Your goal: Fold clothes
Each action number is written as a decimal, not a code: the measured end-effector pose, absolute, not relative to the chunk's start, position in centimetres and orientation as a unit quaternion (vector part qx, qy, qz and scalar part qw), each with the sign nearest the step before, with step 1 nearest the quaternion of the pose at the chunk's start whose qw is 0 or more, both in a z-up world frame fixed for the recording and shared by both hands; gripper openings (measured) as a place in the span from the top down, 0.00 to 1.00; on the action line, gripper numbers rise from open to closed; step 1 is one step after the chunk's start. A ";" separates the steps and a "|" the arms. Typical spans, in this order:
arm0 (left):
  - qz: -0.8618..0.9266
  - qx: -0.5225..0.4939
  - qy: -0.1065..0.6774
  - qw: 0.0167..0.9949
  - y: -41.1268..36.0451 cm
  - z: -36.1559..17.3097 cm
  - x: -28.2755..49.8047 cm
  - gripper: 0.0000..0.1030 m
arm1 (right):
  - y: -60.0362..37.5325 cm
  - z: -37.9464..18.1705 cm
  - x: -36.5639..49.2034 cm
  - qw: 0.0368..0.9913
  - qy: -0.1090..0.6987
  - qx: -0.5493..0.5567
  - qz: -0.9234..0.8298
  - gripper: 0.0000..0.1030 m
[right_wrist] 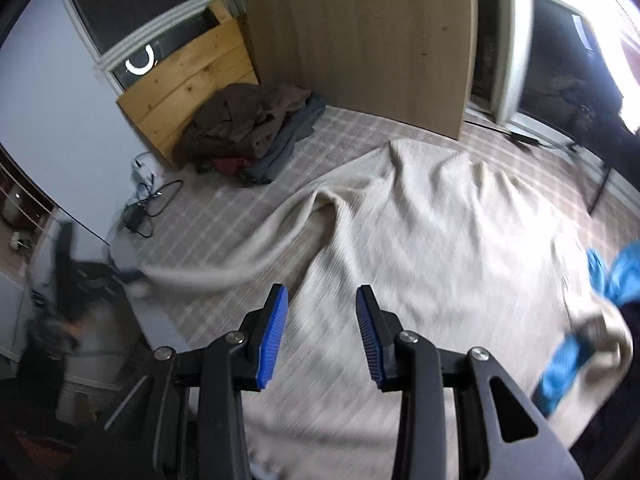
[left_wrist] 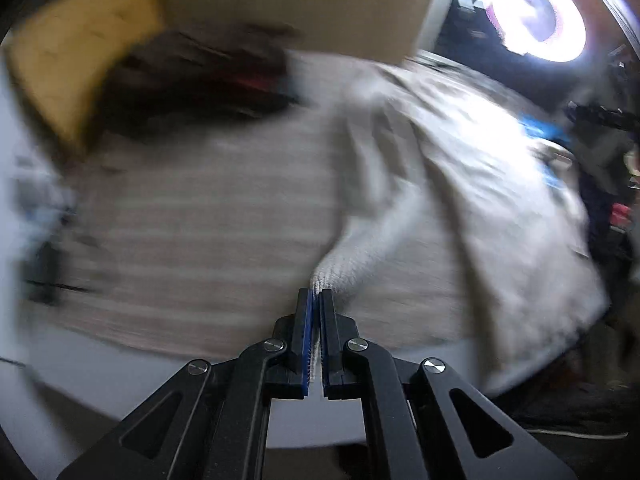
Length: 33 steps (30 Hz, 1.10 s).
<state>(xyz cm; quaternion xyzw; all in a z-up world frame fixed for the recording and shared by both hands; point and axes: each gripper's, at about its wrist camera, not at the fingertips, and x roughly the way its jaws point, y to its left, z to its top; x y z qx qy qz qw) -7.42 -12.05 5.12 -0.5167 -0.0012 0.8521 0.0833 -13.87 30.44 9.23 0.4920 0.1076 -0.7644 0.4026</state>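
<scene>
A cream knitted sweater point(right_wrist: 432, 224) lies spread on a checked bed cover point(right_wrist: 224, 216). Its long sleeve point(right_wrist: 256, 248) stretches out to the left, lifted off the cover. My left gripper point(left_wrist: 316, 300) is shut on the cuff of that sleeve point(left_wrist: 332, 276), and the rest of the sweater point(left_wrist: 460, 168) runs off to the right in the blurred left wrist view. My right gripper point(right_wrist: 322, 312) is open and empty, hovering above the sweater's lower body.
A pile of brown, red and grey clothes point(right_wrist: 256, 132) sits at the back against a pine board point(right_wrist: 188, 84) and a large wooden panel point(right_wrist: 360, 36). Cables point(right_wrist: 148, 208) lie at the cover's left edge. Blue fabric point(right_wrist: 616, 276) lies at the right.
</scene>
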 end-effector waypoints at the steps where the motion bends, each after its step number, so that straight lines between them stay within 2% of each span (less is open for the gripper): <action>1: 0.854 -0.516 -0.010 0.070 -13.5 5.5 -7.8 0.97 | 29.5 8.5 -15.6 0.404 0.111 0.496 -0.761 0.66; 6: 0.847 -0.530 0.005 0.026 -15.6 5.4 -8.1 0.97 | 23.7 4.6 -25.0 0.392 0.089 0.533 -0.744 0.66; 10: 0.837 -0.547 -0.001 0.022 -14.8 4.4 -8.0 0.97 | 17.2 0.8 -29.0 0.399 0.069 0.576 -0.710 0.66; 16: 0.827 -0.561 0.003 0.039 -12.4 4.0 -7.4 0.97 | 9.5 -4.3 -31.0 0.372 0.103 0.635 -0.669 0.66; 21: 0.826 -0.562 0.004 0.044 -11.8 4.0 -7.0 0.97 | 8.2 -7.3 -32.1 0.332 0.110 0.683 -0.641 0.66; 24: 0.826 -0.561 0.007 0.045 -11.8 4.1 -7.0 0.97 | 8.0 -7.4 -32.3 0.341 0.105 0.679 -0.641 0.66; 26: 0.828 -0.559 0.008 0.046 -11.8 4.3 -7.1 0.97 | 8.3 -7.4 -31.9 0.357 0.116 0.661 -0.650 0.75; 27: 0.829 -0.557 0.009 0.046 -11.9 4.4 -7.2 0.97 | 8.5 -7.4 -31.7 0.358 0.132 0.651 -0.656 0.92; 28: 0.831 -0.554 0.008 0.047 -11.9 4.8 -7.3 0.97 | 8.9 -7.4 -31.7 0.360 0.133 0.647 -0.659 0.96; 33: 0.841 -0.538 0.013 0.046 -12.4 6.5 -7.7 0.97 | 11.7 -6.3 -32.9 0.388 0.053 0.639 -0.661 0.96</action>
